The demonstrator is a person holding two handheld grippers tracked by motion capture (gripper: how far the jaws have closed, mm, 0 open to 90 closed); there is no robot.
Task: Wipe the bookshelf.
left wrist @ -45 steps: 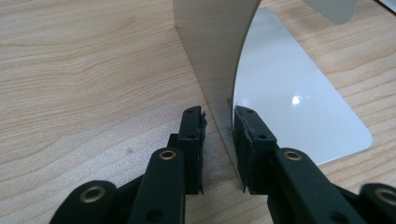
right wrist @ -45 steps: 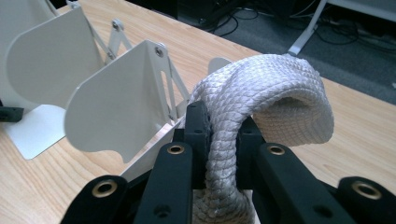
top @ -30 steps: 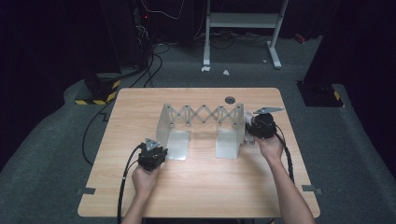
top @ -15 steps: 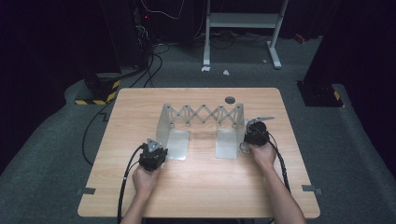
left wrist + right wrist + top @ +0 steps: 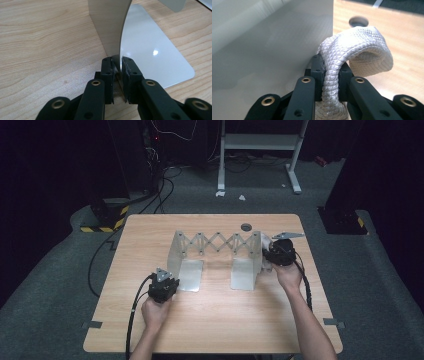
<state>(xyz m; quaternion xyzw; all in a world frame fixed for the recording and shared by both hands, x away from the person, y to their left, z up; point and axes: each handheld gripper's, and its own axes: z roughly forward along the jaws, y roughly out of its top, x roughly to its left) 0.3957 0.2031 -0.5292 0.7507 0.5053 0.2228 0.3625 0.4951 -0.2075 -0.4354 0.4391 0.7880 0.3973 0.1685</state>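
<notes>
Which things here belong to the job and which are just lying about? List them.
In the job:
- metal rack, its left end plate pinched by the left gripper
- white cloth, clamped in the right gripper

Lying about:
- cables on the floor
- white stand

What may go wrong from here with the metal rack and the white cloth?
The left tongs pinch only the thin edge of the rack's left plate, so it may slip out. The right tongs hold a folded white cloth against the rack's right plate; pressing hard there might push the expanding rack together or slide it.
</notes>
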